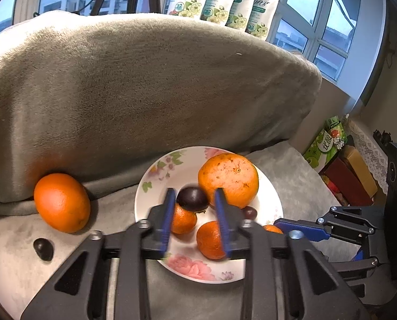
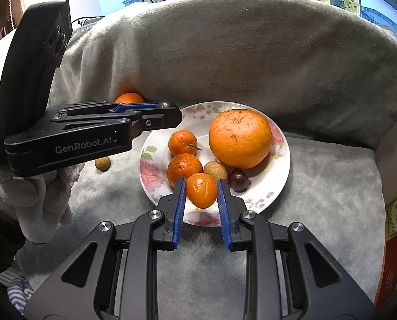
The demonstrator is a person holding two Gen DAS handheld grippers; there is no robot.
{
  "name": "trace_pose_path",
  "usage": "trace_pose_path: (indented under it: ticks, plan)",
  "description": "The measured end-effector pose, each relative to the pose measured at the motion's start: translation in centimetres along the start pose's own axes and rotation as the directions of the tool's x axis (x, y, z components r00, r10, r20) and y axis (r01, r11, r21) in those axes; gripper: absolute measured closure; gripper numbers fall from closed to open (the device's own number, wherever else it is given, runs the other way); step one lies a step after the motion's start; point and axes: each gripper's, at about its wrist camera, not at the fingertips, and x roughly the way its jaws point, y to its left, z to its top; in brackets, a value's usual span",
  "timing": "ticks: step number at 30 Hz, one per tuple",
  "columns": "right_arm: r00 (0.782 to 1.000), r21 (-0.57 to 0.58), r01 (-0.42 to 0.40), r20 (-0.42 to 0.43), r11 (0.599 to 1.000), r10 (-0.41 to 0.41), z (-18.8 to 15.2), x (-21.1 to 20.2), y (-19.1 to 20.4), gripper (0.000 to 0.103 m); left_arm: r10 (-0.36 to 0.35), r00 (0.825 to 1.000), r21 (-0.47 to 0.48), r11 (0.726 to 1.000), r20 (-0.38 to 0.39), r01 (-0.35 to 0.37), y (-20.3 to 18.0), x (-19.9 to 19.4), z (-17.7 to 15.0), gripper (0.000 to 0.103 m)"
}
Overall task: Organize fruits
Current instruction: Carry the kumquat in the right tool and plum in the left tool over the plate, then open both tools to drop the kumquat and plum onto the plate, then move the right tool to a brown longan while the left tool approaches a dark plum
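Note:
A floral plate (image 1: 150,186) (image 2: 145,160) lies on a grey cushion, holding a big orange (image 1: 227,180) (image 2: 239,138), small mandarins (image 2: 182,142), a tan fruit (image 2: 215,170) and a dark fruit (image 2: 238,180). My left gripper (image 1: 194,194) (image 2: 169,112) hovers over the plate's left side. Between its fingers is a dark purple fruit (image 1: 193,198) (image 2: 166,104), with a gap on the right pad's side. My right gripper (image 2: 201,184) (image 1: 278,225) is shut on a small orange fruit (image 2: 201,190) above the plate's near edge. A loose orange (image 1: 61,202) (image 2: 129,98) rests left of the plate.
A small dark fruit (image 1: 42,248) and a tan one (image 2: 102,163) lie on the cushion left of the plate. A grey blanket-covered backrest (image 1: 145,93) rises behind. Boxes (image 1: 345,170) stand at the right. A gloved hand (image 2: 38,194) holds the left gripper.

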Motion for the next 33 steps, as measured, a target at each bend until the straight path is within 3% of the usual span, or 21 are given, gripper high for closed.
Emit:
trace_pose_path:
  ticks: [1, 4, 9, 11, 16, 33]
  plan:
    - [1.0, 0.0, -0.001, -0.001, 1.0, 0.001, 0.0, 0.0, 0.0, 0.076, -0.001, 1.0, -0.001, 1.0, 0.004, 0.001, 0.0, -0.1, 0.0, 0.059]
    - [1.0, -0.002, 0.012, 0.008, 1.0, -0.012, -0.1, -0.1, 0.0, 0.044, -0.002, 1.0, -0.004, 1.0, 0.007, 0.002, 0.0, -0.3, 0.2, 0.048]
    - [0.999, -0.013, 0.005, 0.034, 1.0, -0.005, 0.0, -0.6, 0.3, 0.032, -0.008, 1.0, -0.002, 1.0, 0.002, 0.008, 0.0, -0.5, 0.4, 0.029]
    - [0.999, -0.015, 0.008, 0.039, 1.0, -0.008, 0.1, -0.8, 0.3, 0.024, 0.003, 1.0, -0.004, 1.0, -0.001, -0.003, 0.0, -0.5, 0.5, 0.026]
    - [0.999, -0.015, 0.006, 0.05, 1.0, -0.006, 0.0, -1.3, 0.5, 0.016, 0.013, 1.0, -0.009, 1.0, -0.006, -0.013, -0.2, -0.7, 0.6, 0.025]
    - [0.993, -0.022, 0.067, 0.097, 0.998, -0.064, -0.9, -3.1, 1.2, 0.015, 0.025, 0.999, 0.025, 0.999, 0.036, -0.026, -0.3, -3.2, 0.2, 0.023]
